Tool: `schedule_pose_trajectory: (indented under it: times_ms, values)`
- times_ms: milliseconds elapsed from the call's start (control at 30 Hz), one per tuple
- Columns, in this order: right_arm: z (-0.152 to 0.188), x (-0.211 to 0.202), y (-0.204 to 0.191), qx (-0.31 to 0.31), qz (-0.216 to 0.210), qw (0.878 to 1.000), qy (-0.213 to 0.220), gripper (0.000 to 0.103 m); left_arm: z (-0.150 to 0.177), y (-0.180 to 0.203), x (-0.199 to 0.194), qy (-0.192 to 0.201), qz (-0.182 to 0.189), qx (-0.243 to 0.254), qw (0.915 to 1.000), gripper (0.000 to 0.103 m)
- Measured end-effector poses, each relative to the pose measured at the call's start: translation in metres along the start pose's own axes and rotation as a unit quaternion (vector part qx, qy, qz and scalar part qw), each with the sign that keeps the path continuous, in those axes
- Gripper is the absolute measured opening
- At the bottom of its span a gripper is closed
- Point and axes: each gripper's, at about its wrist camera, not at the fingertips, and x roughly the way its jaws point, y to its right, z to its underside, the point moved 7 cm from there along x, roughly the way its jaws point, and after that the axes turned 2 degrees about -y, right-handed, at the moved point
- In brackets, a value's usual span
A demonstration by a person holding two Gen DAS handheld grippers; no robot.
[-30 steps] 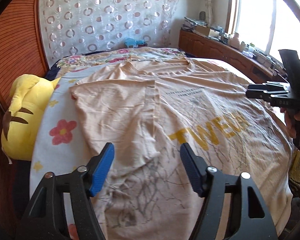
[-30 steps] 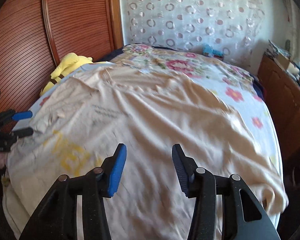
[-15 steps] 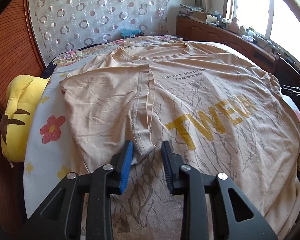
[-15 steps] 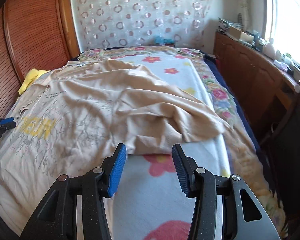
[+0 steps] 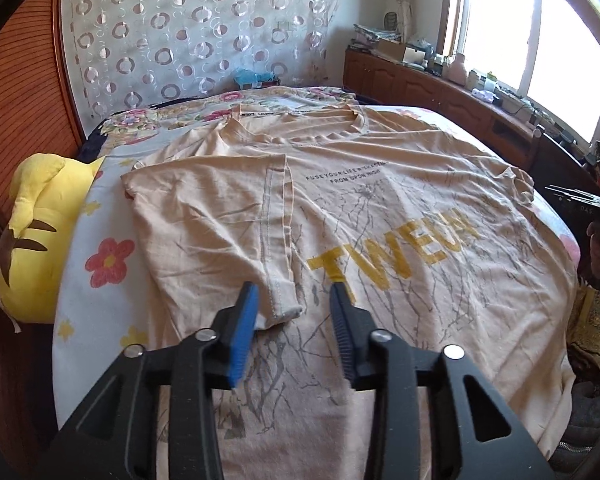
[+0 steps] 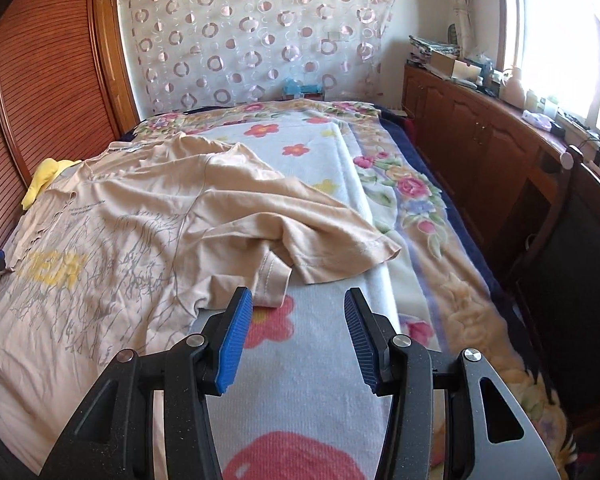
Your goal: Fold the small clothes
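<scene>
A: From the left wrist, where do things stand?

B: The T-shirt (image 5: 380, 240) lies print-up across the bed (image 5: 100, 280). Its left sleeve (image 5: 228, 220) is already folded inward over the body. The left claw (image 5: 294, 312) hangs just above that sleeve's cuff, jaws apart, gripping nothing.

A: And from the right wrist?

B: The right sleeve (image 6: 320, 236) is rumpled, spilling onto the floral blanket (image 6: 300, 360). The right claw (image 6: 296, 324) is spread wide and empty, just short of the hem.

A: So which step?

B: Sleeve folding, I judge. Next, the right claw should pinch that cuff and carry it inward.
</scene>
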Motion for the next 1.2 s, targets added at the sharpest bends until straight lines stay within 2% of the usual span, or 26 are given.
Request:
schedule_pose_trajectory:
  times_ms: [167, 233, 300, 367, 467, 667, 900, 1000, 1033, 1133, 1200]
  values:
    - [-0.003, 0.008, 0.005, 0.003, 0.007, 1.0, -0.003, 0.05, -0.007, 0.007, 0.014, -0.01, 0.0, 0.008, 0.9999, 0.045]
    - [-0.005, 0.012, 0.009, 0.007, 0.009, 1.0, -0.006, 0.05, -0.011, 0.012, 0.021, -0.013, 0.006, 0.014, 0.9998, 0.061]
    - [-0.008, 0.016, 0.013, 0.006, 0.013, 1.0, -0.009, 0.05, -0.016, 0.015, 0.027, -0.014, 0.009, 0.017, 0.9997, 0.064]
    - [-0.014, 0.021, 0.018, 0.009, 0.013, 1.0, -0.01, 0.05, -0.022, 0.018, 0.034, -0.017, 0.01, 0.019, 0.9996, 0.076]
    - [-0.022, 0.029, 0.024, 0.018, 0.012, 1.0, -0.012, 0.05, -0.03, 0.022, 0.045, -0.022, 0.009, 0.021, 0.9995, 0.079]
    - [-0.03, 0.051, 0.035, 0.024, 0.016, 0.999, -0.031, 0.05, -0.031, 0.029, 0.062, -0.043, 0.002, 0.036, 0.9984, 0.08]
    - [-0.037, 0.068, 0.045, 0.043, -0.004, 0.998, -0.049, 0.049, -0.029, 0.03, 0.065, -0.051, -0.006, 0.04, 0.9979, 0.082]
    - [-0.042, 0.069, 0.045, 0.035, -0.005, 0.998, -0.047, 0.032, -0.029, 0.03, 0.065, -0.051, -0.006, 0.041, 0.9978, 0.083]
    - [-0.044, 0.069, 0.045, 0.03, -0.002, 0.999, -0.043, 0.021, -0.028, 0.03, 0.065, -0.051, -0.006, 0.04, 0.9979, 0.083]
    - [-0.044, 0.068, 0.036, 0.003, 0.005, 0.999, -0.037, 0.007, -0.028, 0.031, 0.065, -0.051, -0.006, 0.04, 0.9978, 0.083]
    - [-0.045, 0.063, 0.027, -0.002, -0.019, 0.999, -0.032, 0.006, -0.028, 0.03, 0.065, -0.051, -0.006, 0.04, 0.9978, 0.083]
